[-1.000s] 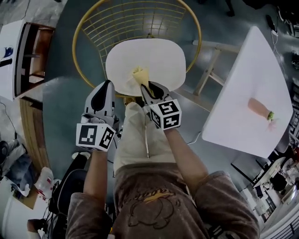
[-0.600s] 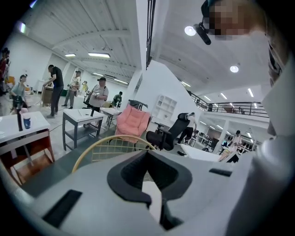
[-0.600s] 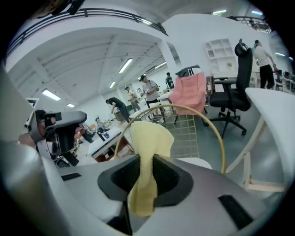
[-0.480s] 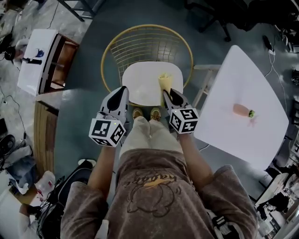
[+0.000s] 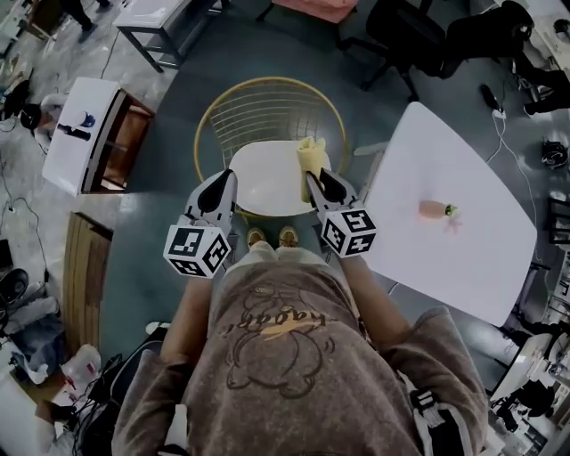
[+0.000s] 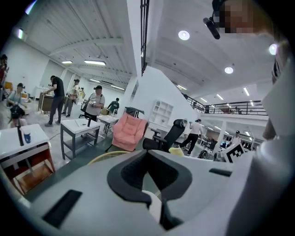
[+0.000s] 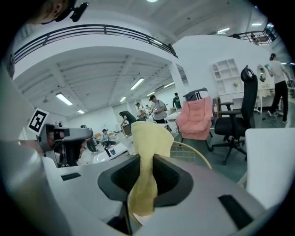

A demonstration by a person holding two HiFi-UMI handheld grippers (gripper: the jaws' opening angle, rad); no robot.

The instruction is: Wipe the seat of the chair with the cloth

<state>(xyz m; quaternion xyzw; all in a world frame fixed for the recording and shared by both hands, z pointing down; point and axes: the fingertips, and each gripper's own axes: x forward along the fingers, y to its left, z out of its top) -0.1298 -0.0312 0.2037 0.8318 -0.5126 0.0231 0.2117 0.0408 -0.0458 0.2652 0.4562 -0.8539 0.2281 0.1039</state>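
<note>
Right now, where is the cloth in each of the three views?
Head view: cloth stands just beyond the right gripper, over the right side of the seat.
Left gripper view: a small yellow patch, right of centre.
Right gripper view: dead centre, cloth pinched between the jaws.
Shared landmark: the pink armchair.

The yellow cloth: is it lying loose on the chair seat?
No, the cloth is clamped in the right claw and stands up from between its jaws.
</note>
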